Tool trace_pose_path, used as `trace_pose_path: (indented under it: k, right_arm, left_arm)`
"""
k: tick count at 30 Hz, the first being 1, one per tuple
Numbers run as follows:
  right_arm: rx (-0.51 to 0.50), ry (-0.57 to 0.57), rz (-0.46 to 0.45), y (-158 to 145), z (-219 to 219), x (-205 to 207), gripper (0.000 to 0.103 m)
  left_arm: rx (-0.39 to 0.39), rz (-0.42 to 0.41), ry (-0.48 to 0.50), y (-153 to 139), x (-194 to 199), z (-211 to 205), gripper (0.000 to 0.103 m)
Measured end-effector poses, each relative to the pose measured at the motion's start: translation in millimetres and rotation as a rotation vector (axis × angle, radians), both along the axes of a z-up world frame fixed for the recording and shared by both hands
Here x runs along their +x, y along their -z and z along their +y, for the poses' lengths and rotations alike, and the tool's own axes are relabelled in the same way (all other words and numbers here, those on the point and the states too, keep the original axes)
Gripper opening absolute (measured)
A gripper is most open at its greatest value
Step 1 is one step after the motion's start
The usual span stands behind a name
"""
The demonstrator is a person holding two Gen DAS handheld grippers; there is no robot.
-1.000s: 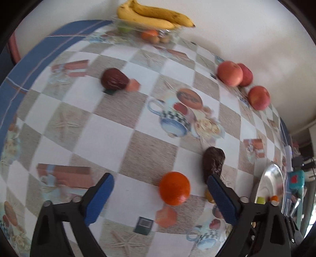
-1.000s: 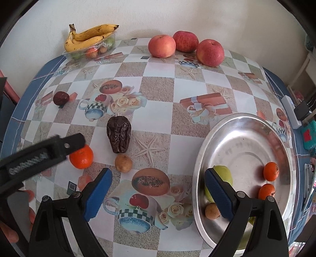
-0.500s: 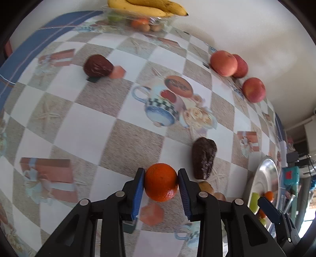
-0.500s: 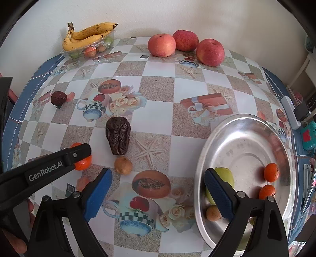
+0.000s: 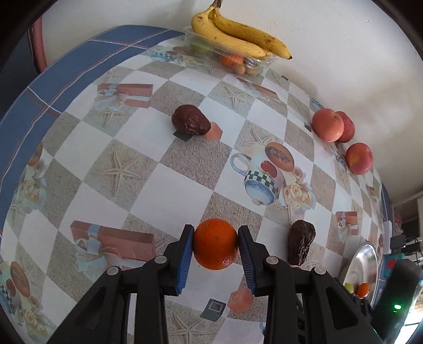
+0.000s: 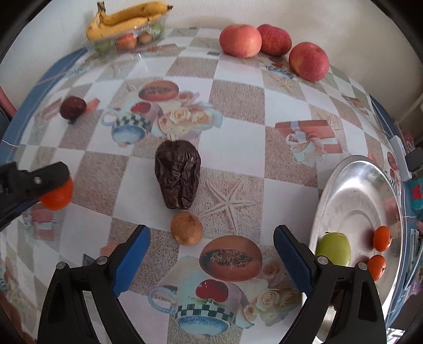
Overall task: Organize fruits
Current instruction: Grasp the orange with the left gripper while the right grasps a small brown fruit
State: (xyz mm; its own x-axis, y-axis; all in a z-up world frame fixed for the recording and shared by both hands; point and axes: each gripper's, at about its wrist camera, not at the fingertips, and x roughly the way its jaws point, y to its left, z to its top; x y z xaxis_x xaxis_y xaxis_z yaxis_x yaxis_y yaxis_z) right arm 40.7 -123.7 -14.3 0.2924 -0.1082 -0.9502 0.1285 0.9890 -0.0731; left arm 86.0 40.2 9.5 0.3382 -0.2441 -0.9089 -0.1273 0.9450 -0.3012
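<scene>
My left gripper [image 5: 215,247] is shut on an orange [image 5: 214,244], held just above the patterned tablecloth; the same orange [image 6: 56,195] shows at the left edge of the right wrist view under the left gripper [image 6: 50,182]. My right gripper [image 6: 210,246] is open, with a small brown fruit [image 6: 186,228] lying on the cloth just ahead, between its fingers. A big wrinkled dark fruit [image 6: 177,173] lies right behind it. The steel plate [image 6: 351,190] at the right holds a green apple [image 6: 333,248] and two small oranges [image 6: 381,238].
Three red apples [image 6: 240,40] stand along the back wall. A clear box with bananas [image 6: 127,19] on top sits at the back left. A smaller dark fruit [image 5: 191,123] lies on the left part of the table. Cluttered items lie past the table's right edge.
The left gripper closed around the orange and now holds it, pulled back and raised slightly. The right gripper moved forward and lower toward the small brown fruit, still open.
</scene>
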Motion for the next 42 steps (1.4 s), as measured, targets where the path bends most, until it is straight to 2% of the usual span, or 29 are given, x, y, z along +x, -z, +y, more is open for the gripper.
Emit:
trace_pose_path:
  k: [2, 3, 6, 13, 16, 23, 25, 27, 29, 32, 35, 42]
  right_arm:
    - [-0.001, 0.000, 0.019, 7.2, 1.7, 1.5, 0.096]
    - [0.022, 0.006, 0.012, 8.6, 0.3, 1.7, 0.102]
    - [0.098, 0.041, 0.019, 14.5, -8.0, 1.0, 0.103]
    - [0.081, 0.038, -0.063, 15.3, -8.7, -13.0, 0.103]
    - [0.073, -0.001, -0.103, 15.6, -4.6, -26.3, 0.103]
    - [0.076, -0.013, -0.074, 13.7, -4.8, -18.2, 0.102]
    - [0.070, -0.011, -0.091, 12.5, -5.1, -18.9, 0.097]
    - [0.068, -0.020, -0.110, 5.7, -1.5, -14.4, 0.074]
    - [0.076, -0.028, -0.121, 0.7, -0.5, -12.2, 0.056]
    - [0.084, -0.013, -0.129, -1.1, -3.0, -12.2, 0.046]
    - [0.110, -0.019, -0.131, -2.5, -6.6, -9.3, 0.026]
    - [0.167, -0.027, -0.131, -6.1, -8.5, -10.2, 0.026]
  left_arm:
    - [-0.005, 0.007, 0.000, 1.2, 0.3, -0.5, 0.036]
    - [-0.007, 0.009, 0.000, 1.1, 0.7, 0.0, 0.036]
    - [-0.014, 0.010, -0.007, 1.0, 1.1, 2.2, 0.036]
    - [-0.024, 0.032, -0.015, 6.1, 1.9, 6.1, 0.036]
    - [-0.022, 0.041, -0.013, 8.8, 2.2, 7.2, 0.036]
    - [-0.026, 0.054, -0.017, 12.3, 2.2, 9.4, 0.036]
    - [-0.024, 0.052, -0.019, 11.9, 2.4, 9.3, 0.036]
    - [-0.025, 0.053, -0.016, 12.1, 2.6, 8.8, 0.036]
    - [-0.024, 0.054, -0.015, 12.1, 2.7, 8.3, 0.036]
    - [-0.021, 0.055, -0.014, 12.1, 2.9, 7.6, 0.036]
    - [-0.020, 0.054, -0.014, 11.9, 2.8, 7.4, 0.036]
    - [-0.027, 0.061, -0.012, 13.8, 3.7, 6.3, 0.036]
